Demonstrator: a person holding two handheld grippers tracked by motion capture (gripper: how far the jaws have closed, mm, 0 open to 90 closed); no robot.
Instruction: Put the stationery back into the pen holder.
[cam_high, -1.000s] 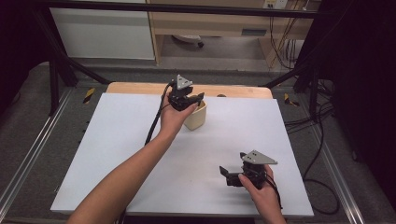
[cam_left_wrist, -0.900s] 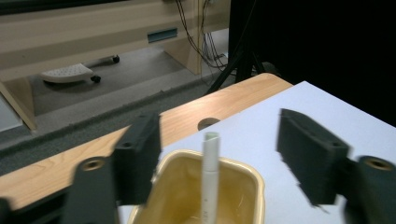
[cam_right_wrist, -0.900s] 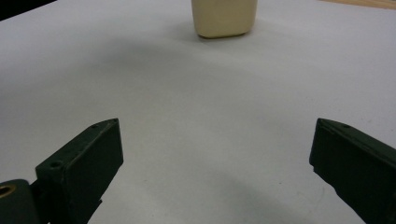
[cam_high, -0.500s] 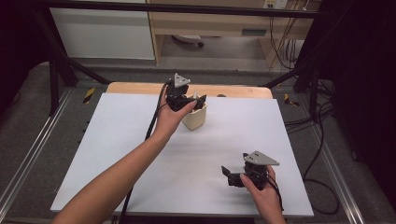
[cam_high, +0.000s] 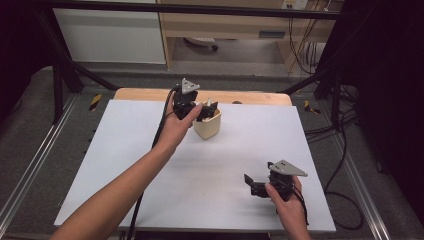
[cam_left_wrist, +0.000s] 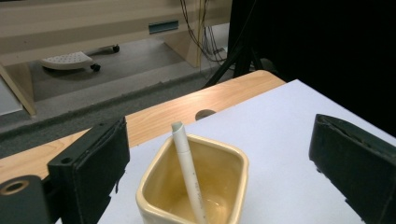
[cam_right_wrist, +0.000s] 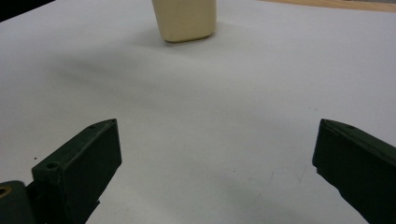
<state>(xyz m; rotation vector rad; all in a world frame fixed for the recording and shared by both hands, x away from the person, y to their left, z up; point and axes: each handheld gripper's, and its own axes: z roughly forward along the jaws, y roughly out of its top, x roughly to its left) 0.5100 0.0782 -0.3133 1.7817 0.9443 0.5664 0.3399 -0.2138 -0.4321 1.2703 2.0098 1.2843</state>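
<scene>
A cream square cup (cam_high: 208, 128) stands on the white sheet near the table's far edge, with a white pen (cam_left_wrist: 187, 172) leaning upright inside it. My left gripper (cam_high: 206, 111) hovers at the cup's rim, open. In the left gripper view its jaws (cam_left_wrist: 219, 128) stand wide apart on either side of the cup (cam_left_wrist: 238, 161), holding nothing. My right gripper (cam_high: 252, 184) rests low near the front right of the sheet, open and empty. In the right gripper view its jaws (cam_right_wrist: 217, 140) point across bare sheet toward the cup (cam_right_wrist: 187, 18) farther off.
The white sheet (cam_high: 125, 165) covers most of a wooden table (cam_high: 145, 94), whose far strip has a round hole (cam_left_wrist: 204, 113). Cables (cam_high: 345, 130) hang off the right side. A cabinet and a wheeled base stand on the floor beyond.
My left gripper has drawn back a little to the left from over the cup. The right gripper has shifted slightly to the right.
</scene>
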